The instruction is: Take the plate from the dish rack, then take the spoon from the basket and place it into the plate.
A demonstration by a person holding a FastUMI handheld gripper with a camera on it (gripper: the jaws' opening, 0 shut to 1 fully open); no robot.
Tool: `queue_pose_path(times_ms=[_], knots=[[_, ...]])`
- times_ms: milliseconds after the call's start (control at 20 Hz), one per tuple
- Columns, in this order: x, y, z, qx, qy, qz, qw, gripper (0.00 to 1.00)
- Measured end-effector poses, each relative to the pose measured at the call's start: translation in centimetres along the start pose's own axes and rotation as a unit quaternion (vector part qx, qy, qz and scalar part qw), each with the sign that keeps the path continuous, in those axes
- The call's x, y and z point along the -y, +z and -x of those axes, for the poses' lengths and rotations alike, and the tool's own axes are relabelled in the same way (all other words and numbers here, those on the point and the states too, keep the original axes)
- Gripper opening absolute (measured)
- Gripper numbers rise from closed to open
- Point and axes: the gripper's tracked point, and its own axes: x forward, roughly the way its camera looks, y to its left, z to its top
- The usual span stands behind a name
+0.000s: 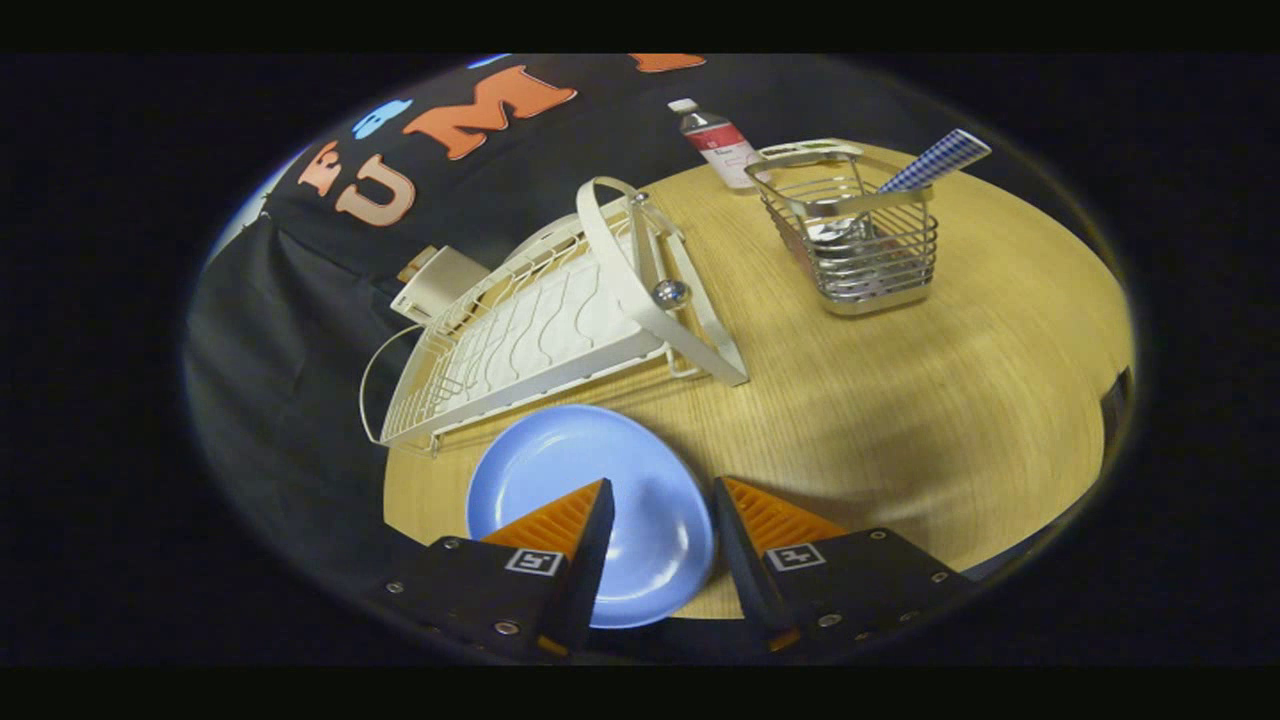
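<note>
Plate [590, 480] flat on table [950, 400], gripper [660, 485] fingers apart above it, holding nothing.
Spoon [930, 162] stands bowl-down in basket [850, 240], well beyond fingers; handle leans up & away, twd far right. Rack [530, 330] lies just past plate, long axis slanting from near-left to far-right. Bottle [720, 140] behind basket, w/ a box [440, 282] behind rack.

The claw [660, 500] hangs open above the blue plate [560, 470] on the tabletop [900, 400]. Beyond stands the white dish rack [530, 330]; far right, the spoon [925, 165] in the wire basket [870, 260].
</note>
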Motion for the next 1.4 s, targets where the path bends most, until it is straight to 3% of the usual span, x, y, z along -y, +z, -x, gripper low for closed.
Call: queue_pose_path(times_ms=[200,400,800,1200,1300,1400], knots=[[1.8,2.4,2.4,0.061,-0.019,0.045,0.997,0.73],[4.5,5.9,4.6,0.142,-0.049,0.086,0.985,0.83],[7.6,12.4,6.5,0.274,-0.108,0.127,0.947,0.83],[8.9,16.6,6.6,0.353,-0.169,0.17,0.904,0.82],[8.9,17.2,6.5,0.363,-0.173,0.167,0.9,0.79],[9.1,17.2,5.7,0.359,-0.175,0.154,0.904,0.68]])
